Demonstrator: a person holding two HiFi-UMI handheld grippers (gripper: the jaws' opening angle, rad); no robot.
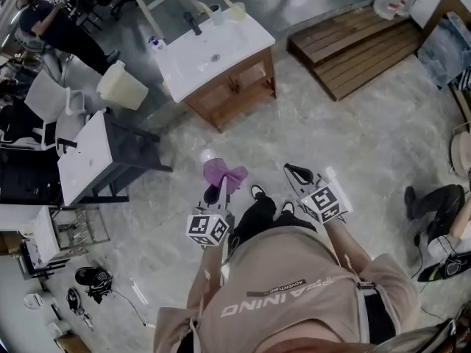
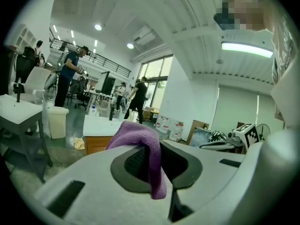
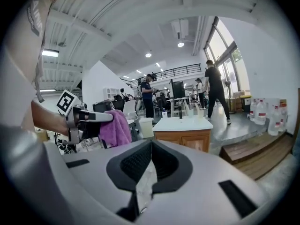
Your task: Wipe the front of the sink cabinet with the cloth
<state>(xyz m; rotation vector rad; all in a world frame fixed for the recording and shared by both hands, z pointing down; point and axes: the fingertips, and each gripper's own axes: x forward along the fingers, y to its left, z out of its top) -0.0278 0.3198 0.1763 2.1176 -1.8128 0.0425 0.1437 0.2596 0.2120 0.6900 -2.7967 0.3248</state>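
Purple, one cloth [image 2: 140,139] sits pinched in left claw [image 2: 158,165]; right claw [image 3: 150,168] closed.

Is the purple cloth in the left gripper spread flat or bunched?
Bunched. The purple cloth hangs in folds, pinched in the jaws of the left gripper; the right gripper view shows it as a crumpled wad.

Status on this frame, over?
Left gripper shut on purple cloth. Right gripper shut, empty. Sink cabinet ahead, not yet touched; no obstacle seen between.
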